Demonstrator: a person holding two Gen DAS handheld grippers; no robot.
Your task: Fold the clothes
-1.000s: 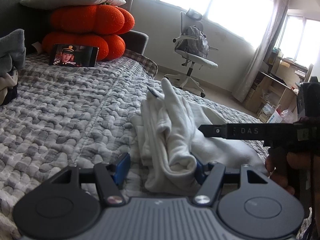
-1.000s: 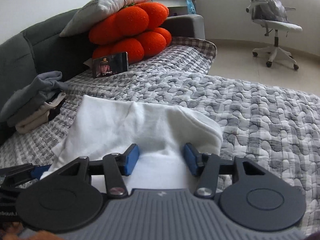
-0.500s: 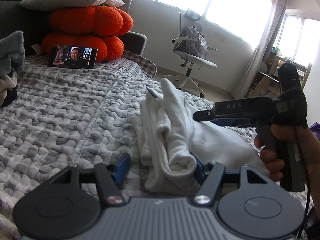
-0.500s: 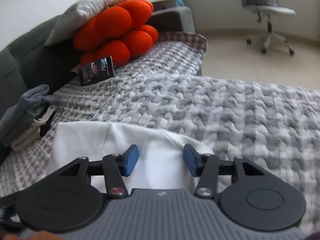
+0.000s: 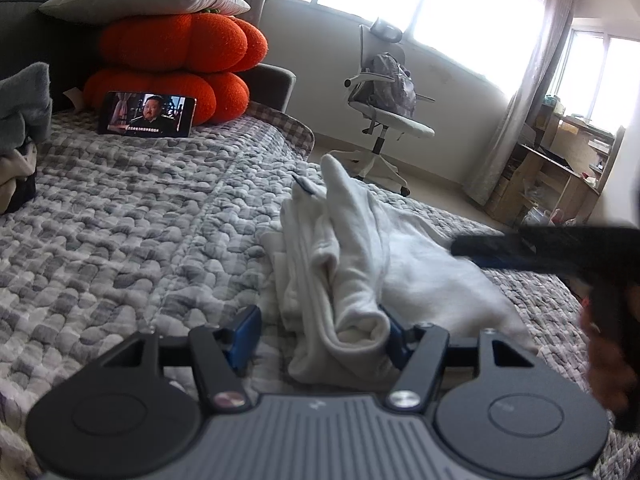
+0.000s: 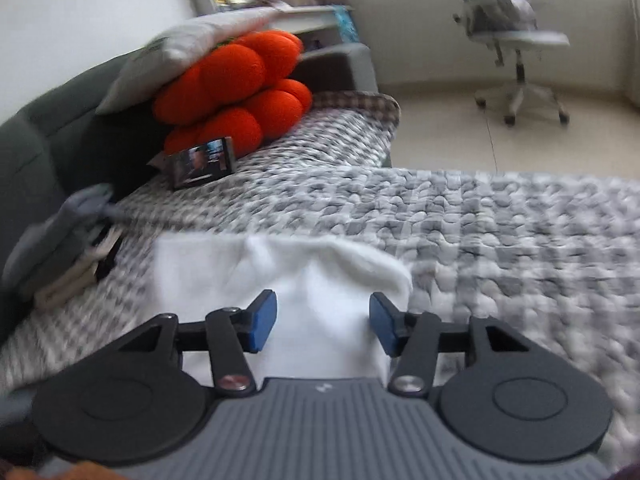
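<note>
Left wrist view shows the white garment [image 5: 360,264] bunched into a long roll on the grey quilted bedspread [image 5: 120,220], running away from the camera toward the bed's far edge, its near end between the spread fingers of the left gripper [image 5: 320,334], which grips nothing. The right gripper [image 6: 323,322] hovers wide open over the cloth's flat part. Orange cushions [image 5: 176,68], a phone [image 5: 147,113] and an office chair [image 5: 384,108] lie beyond.

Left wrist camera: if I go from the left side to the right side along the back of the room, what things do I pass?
Grey clothes pile → phone showing a video → orange pumpkin cushions → office chair with a backpack → wooden desk.
</note>
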